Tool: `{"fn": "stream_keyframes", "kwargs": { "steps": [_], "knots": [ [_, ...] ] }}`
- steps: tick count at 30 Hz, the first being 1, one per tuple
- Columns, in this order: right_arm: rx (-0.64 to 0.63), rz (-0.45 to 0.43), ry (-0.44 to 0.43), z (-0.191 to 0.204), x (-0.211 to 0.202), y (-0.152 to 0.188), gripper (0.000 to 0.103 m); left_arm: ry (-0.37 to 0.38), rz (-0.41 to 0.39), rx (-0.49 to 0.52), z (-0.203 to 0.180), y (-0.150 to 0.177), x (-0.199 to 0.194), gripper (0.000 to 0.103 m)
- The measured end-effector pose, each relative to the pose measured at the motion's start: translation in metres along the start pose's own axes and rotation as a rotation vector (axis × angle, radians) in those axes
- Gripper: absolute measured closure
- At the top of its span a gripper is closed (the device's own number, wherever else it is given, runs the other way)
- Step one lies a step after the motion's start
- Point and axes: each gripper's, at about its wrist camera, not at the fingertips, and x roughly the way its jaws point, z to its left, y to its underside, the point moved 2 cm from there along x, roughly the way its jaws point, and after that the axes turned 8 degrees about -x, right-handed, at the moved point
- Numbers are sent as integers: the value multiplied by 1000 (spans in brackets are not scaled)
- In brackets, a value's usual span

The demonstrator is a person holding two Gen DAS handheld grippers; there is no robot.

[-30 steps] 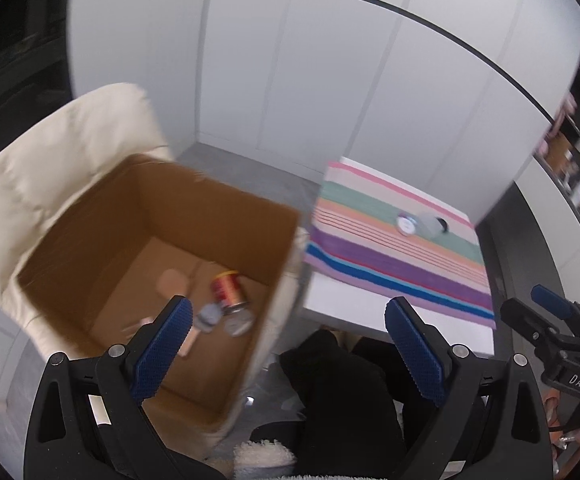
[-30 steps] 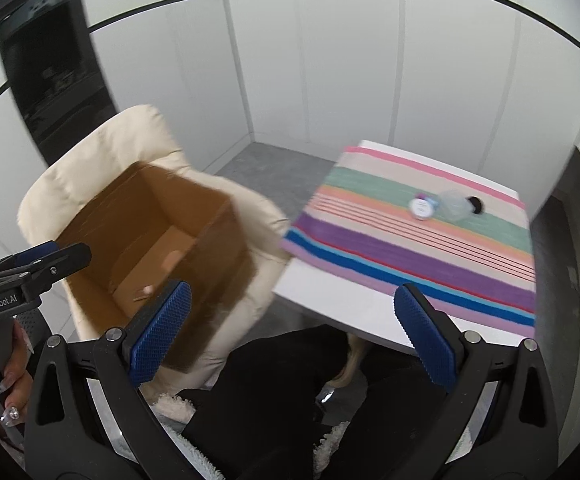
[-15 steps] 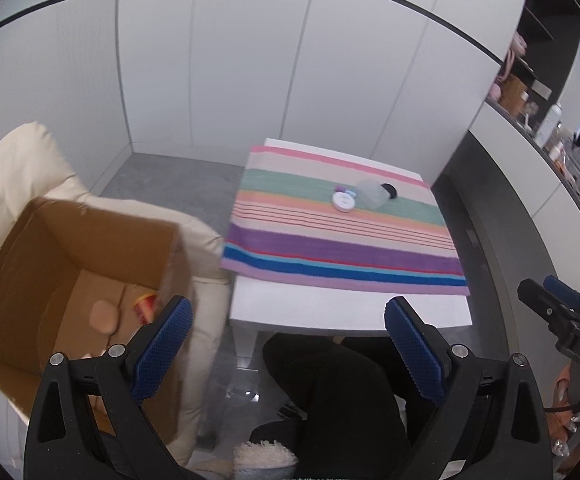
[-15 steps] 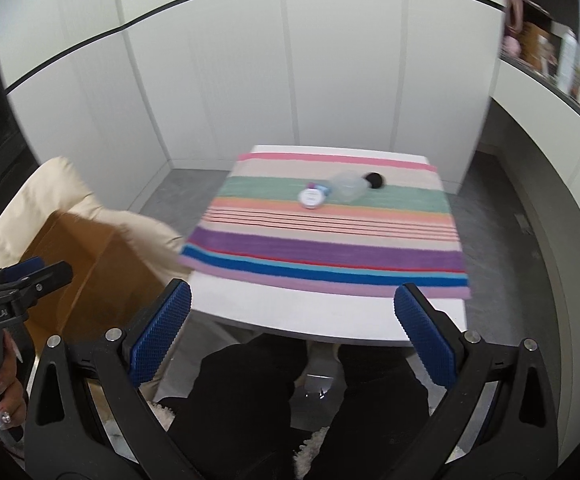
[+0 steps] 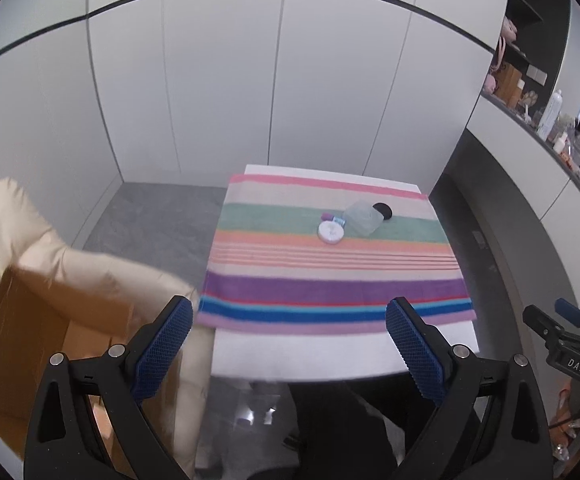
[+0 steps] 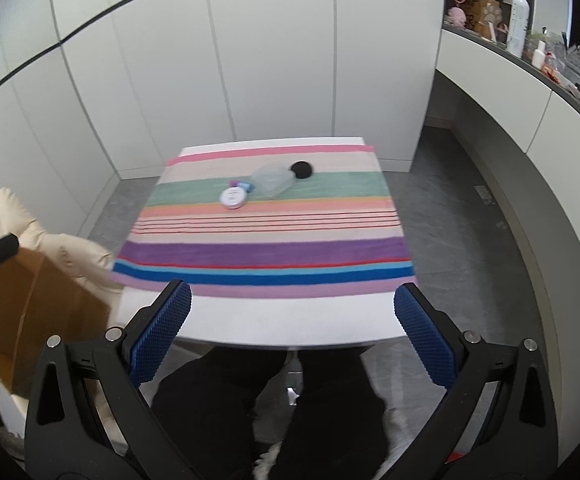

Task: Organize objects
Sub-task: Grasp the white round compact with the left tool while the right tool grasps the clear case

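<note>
Left wrist view: cardboard box (image 5: 30,344) sits on a cream chair (image 5: 18,240) at near left, its contents blurred. Striped cloth (image 5: 329,264) covers the bench (image 5: 329,352); far on it cluster a clear container (image 5: 363,218), white tin (image 5: 331,232) and black disc (image 5: 383,210). Both left gripper (image 5: 288,344) and right gripper (image 6: 290,332) hold their fingers wide, empty.

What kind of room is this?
Probably a room in a home or a studio set up like one: a small table under a striped towel, a cream armchair holding a cardboard box, and a cluttered counter.
</note>
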Motion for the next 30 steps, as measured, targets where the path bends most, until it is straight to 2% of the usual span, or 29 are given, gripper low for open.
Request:
{"fn": "stream_keyframes", "kwargs": {
  "steps": [3,6,10,13,15,19,23,25,30],
  "knots": [
    [-1,16,12,-14,22,-12,0,-20,29,44,-23,-13,35,5],
    [27,65,-71,-28,59,-26,0,-66,57,117,-47,-22,76,5],
    [35,103,-79,-45,108,-39,0,-86,127,177,-72,-28,132,5],
    [19,110,-68,-54,148,-49,0,-89,220,171,-83,-32,183,5],
    [3,105,-78,-55,176,-57,0,-93,244,152,-85,-35,209,5],
    [-139,124,-27,-43,242,-74,0,-119,266,140,-90,-38,271,6],
    [-268,92,-96,-22,298,-93,0,-65,268,117,-96,-34,326,6],
    [-369,77,-126,-4,325,-106,1,-66,276,122,-97,-31,343,6],
    [-487,71,-154,24,376,-124,1,-81,272,73,-96,-27,380,6]
  ]
}}
